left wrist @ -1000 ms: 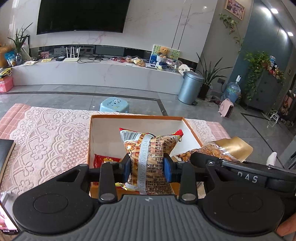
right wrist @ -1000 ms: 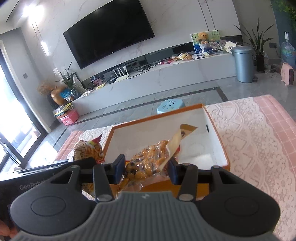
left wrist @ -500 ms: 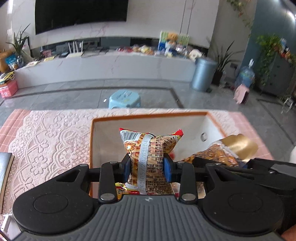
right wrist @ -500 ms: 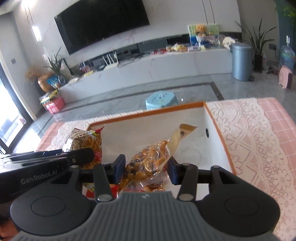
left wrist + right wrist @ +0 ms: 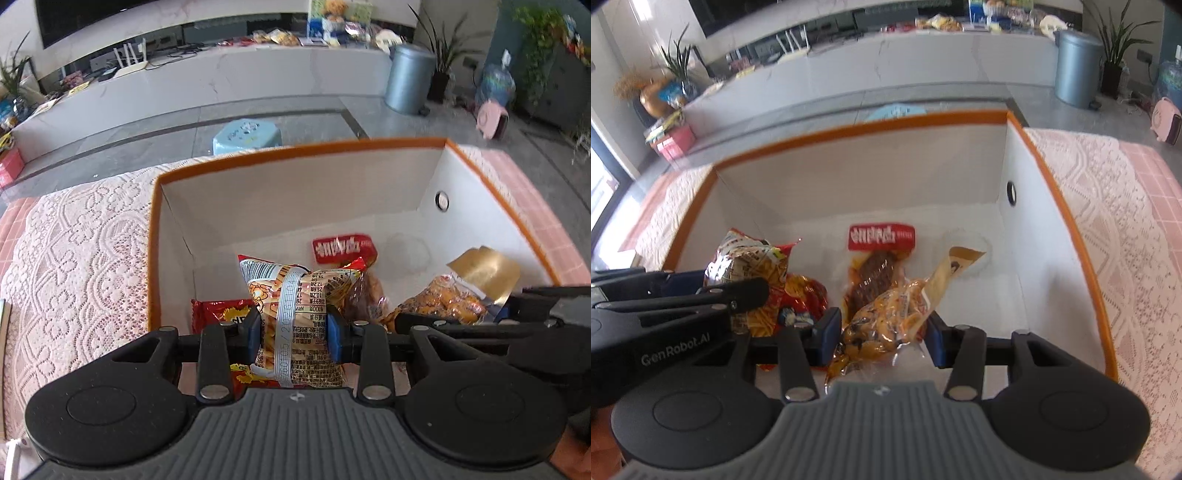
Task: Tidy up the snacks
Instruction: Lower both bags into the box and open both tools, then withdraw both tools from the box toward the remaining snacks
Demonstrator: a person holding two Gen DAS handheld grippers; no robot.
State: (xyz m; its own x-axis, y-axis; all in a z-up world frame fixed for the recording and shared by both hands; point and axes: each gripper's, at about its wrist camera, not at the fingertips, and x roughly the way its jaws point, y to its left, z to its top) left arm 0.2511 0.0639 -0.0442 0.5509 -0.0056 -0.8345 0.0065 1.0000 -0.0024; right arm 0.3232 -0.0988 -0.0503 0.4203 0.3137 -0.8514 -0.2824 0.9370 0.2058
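An orange-rimmed white box (image 5: 295, 149) (image 5: 849, 127) stands on a lace cloth. My left gripper (image 5: 293, 330) is shut on a yellow printed snack bag (image 5: 295, 314), held inside the box near its left wall; that bag (image 5: 746, 266) also shows in the right wrist view. My right gripper (image 5: 882, 330) is shut on a clear pouch of yellow snacks with a gold top (image 5: 894, 314) (image 5: 454, 295), low inside the box. On the box floor lie a red-labelled brown snack pack (image 5: 879, 254) (image 5: 345, 249) and a red bag (image 5: 221, 310) (image 5: 805, 295).
The pink lace tablecloth (image 5: 74, 258) (image 5: 1126, 221) lies on both sides of the box. Beyond the table are a blue stool (image 5: 247, 134), a grey bin (image 5: 408, 79) and a long white TV bench (image 5: 221, 74). The far half of the box floor is bare.
Both grippers have dropped down into the box with their bags. The views now look steeply into it, showing the red-labelled pack on its floor.
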